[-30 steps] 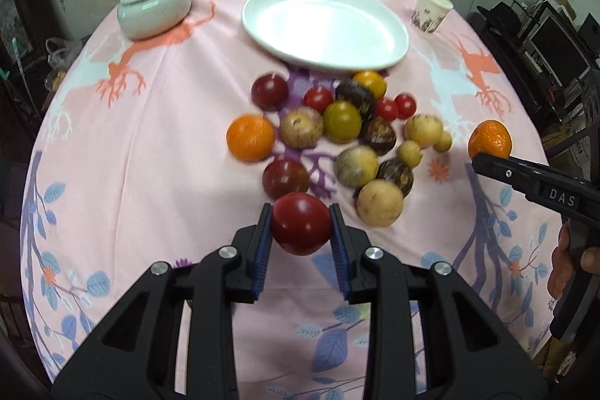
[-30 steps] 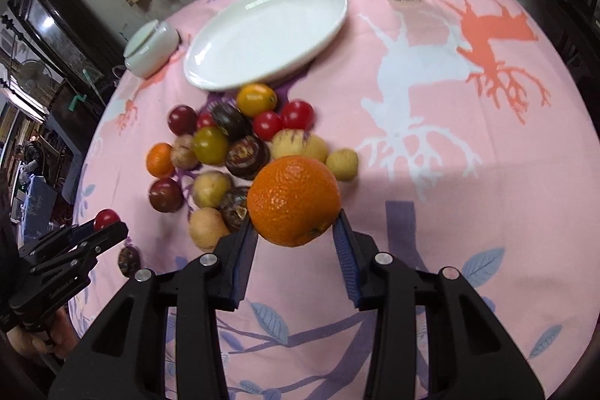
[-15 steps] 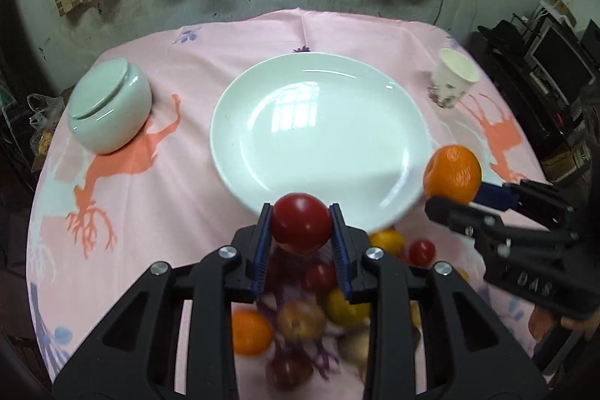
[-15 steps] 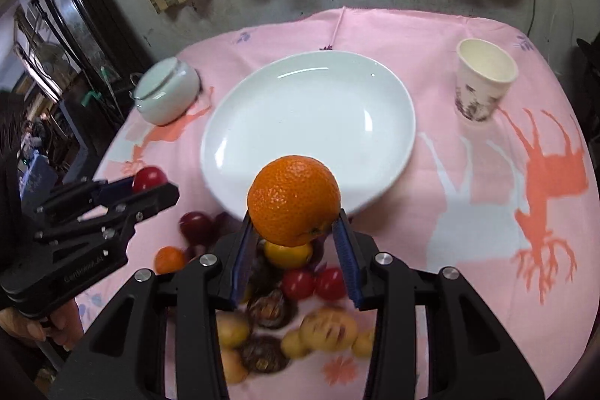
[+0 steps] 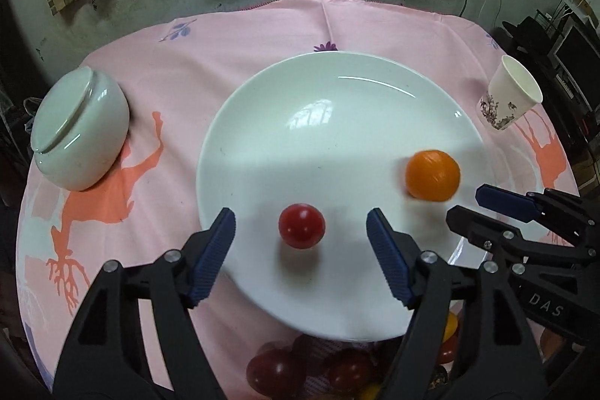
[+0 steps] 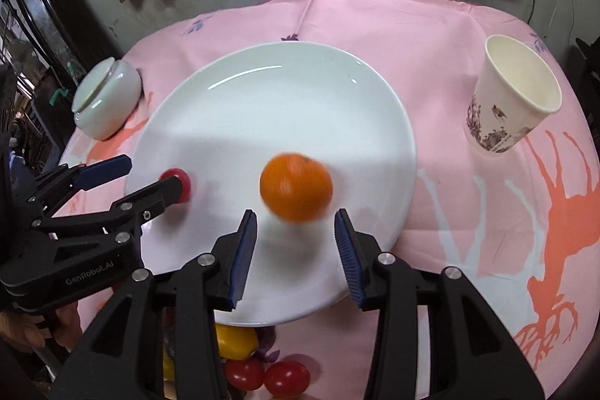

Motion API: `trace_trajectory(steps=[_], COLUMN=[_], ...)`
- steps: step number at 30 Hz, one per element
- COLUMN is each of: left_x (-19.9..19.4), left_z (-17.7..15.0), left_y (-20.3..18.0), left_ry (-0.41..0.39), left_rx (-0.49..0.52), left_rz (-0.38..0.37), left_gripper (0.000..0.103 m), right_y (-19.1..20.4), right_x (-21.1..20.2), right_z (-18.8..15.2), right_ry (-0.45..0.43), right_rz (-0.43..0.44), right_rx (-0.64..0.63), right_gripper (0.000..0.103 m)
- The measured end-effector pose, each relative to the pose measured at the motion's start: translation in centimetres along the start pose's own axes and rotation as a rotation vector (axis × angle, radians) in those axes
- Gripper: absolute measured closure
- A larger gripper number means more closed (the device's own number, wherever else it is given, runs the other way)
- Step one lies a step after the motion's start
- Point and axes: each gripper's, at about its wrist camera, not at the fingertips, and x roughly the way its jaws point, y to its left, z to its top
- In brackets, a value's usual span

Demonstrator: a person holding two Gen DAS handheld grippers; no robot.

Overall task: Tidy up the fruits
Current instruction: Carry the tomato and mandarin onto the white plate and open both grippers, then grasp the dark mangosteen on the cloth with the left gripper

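A white plate [image 5: 337,100] [image 6: 285,92] lies in the middle of the pink tablecloth. A red tomato [image 5: 301,226] sits on its near part, between the open jaws of my left gripper [image 5: 301,231], touching neither. An orange [image 6: 296,187], blurred by motion, is on the plate just ahead of my open right gripper [image 6: 295,233]; it also shows in the left wrist view [image 5: 432,175]. The tomato shows partly behind the left gripper's finger in the right wrist view [image 6: 179,183]. Other fruits [image 5: 318,368] [image 6: 262,368] lie below the plate's near rim, mostly hidden.
A pale green lidded bowl [image 5: 77,134] [image 6: 105,100] stands left of the plate. A paper cup [image 5: 508,98] [image 6: 513,96] stands to the right. A wall and curtains lie beyond the table's far edge.
Both grippers moved forward from the fruit pile to over the plate, then opened. The tomato and the orange dropped out of the jaws onto the plate.
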Motion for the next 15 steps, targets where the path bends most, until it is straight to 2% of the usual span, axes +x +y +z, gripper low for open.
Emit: trace_trajectory(steps=[3, 6, 8, 15], left_x=[-2.1, -4.8, -6.5, -11.4], left_z=[-0.7, -2.5, -4.4, -13.9], left_y=[0.9, 2.2, 3.0, 4.8], left_ry=[-0.013, -0.025, -0.021, 0.030], left_rx=[-0.023, -0.039, -0.033, -0.024], left_rz=[-0.008, -0.006, -0.002, 0.053], left_gripper=[0.028, 0.022, 0.022, 0.020], right_y=[-0.5, -1.1, -1.9, -2.9], right_x=[-1.7, -4.0, -5.4, -9.6], right_z=[-0.7, -2.8, -4.8, -13.1], right_ry=[-0.021, -0.032, -0.030, 0.004], right_rz=[0.016, 0.031, 0.026, 0.010], right_rx=[0.028, 0.053, 0.073, 0.152], right_gripper=[0.059, 0.059, 0.050, 0.047])
